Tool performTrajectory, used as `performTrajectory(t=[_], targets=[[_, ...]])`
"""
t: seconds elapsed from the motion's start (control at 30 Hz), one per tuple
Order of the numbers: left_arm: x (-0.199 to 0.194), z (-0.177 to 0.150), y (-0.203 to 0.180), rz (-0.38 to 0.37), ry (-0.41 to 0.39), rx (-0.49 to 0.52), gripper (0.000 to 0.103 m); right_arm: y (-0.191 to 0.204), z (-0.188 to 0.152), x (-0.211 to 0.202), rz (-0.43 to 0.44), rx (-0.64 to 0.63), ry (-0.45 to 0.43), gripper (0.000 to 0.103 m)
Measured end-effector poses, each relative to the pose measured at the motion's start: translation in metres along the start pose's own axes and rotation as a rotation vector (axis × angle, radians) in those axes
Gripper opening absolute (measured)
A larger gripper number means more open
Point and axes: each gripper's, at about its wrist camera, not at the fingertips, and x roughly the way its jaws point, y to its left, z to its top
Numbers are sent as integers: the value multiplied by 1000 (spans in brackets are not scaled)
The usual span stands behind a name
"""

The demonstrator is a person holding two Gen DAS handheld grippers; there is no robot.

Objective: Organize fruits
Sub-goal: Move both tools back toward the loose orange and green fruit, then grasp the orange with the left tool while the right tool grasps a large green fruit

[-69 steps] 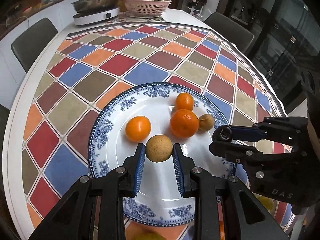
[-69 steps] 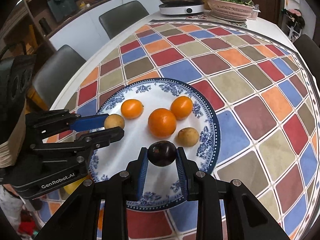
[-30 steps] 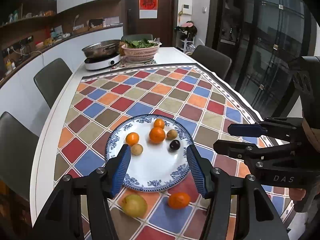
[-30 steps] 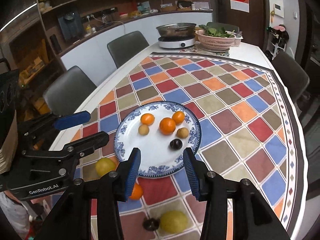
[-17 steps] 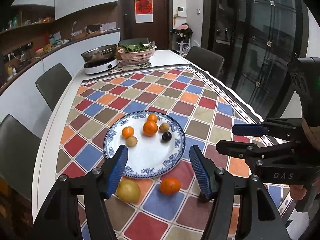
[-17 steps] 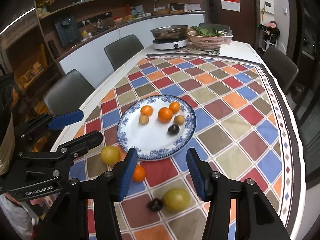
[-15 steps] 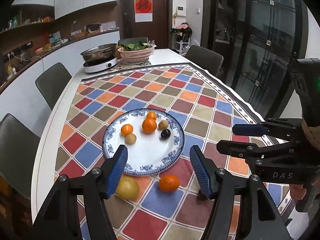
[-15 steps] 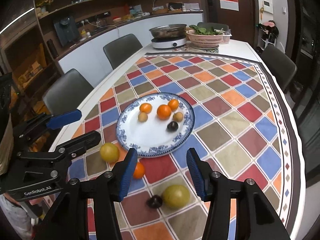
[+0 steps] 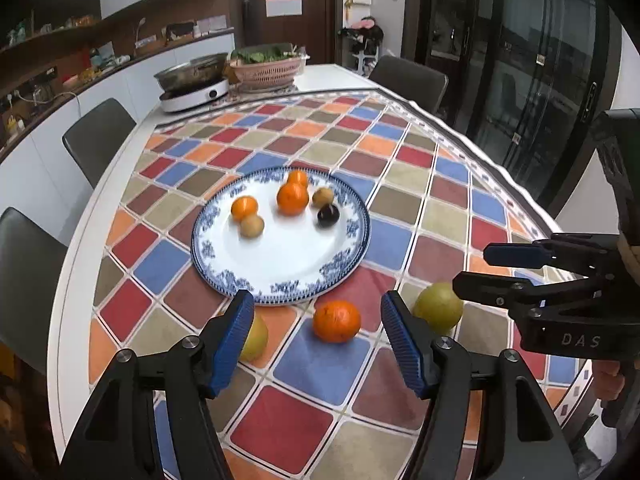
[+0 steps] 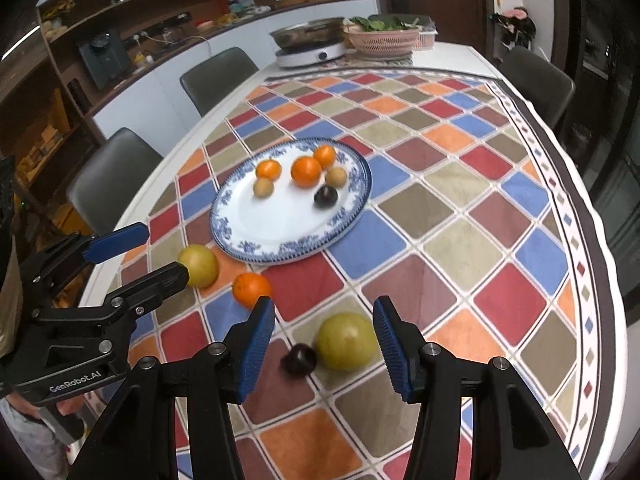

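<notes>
Left tongs (image 9: 318, 336) apart, right tongs (image 10: 325, 346) apart, plate (image 10: 256, 236) holding three oranges (image 10: 306, 172), two brown fruits (image 10: 263, 187), dark plum (image 10: 325, 197)

Both of my views are evenly lit by soft indoor light from above; the chequered cloth (image 9: 320, 364) on the bench shows bright, saturated colours. The white centre of the plate (image 9: 288, 254) is the brightest patch, near washed out, without hard glare. Shadows are faint: a soft dark smudge sits under the loose orange (image 9: 336, 320). The fruit on the plate looks slightly smeared by motion blur, and so does the dark plum (image 10: 299, 359) low in the right wrist view. The glass doors (image 9: 532, 80) at upper right are dark. Fisheye bending curves the bench edge strongly, and black vignette fills every corner.
</notes>
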Motion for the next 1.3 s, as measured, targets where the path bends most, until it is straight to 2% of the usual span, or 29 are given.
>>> performTrajectory(t=[0.47,0.8,1.17,1.3], targets=[[45,-20,2,-52,101,8,65,-9,-20,33,-10,63,95,52],[76,-17,1,-97,149,1,64,-19,-22,53,-5,124,127,52],[96,-17,-4,-104,197,-30,44,-29,-21,68,28,170,155,52],[97,-17,-4,-104,201,-40,42,-31,-21,73,44,184,171,52]])
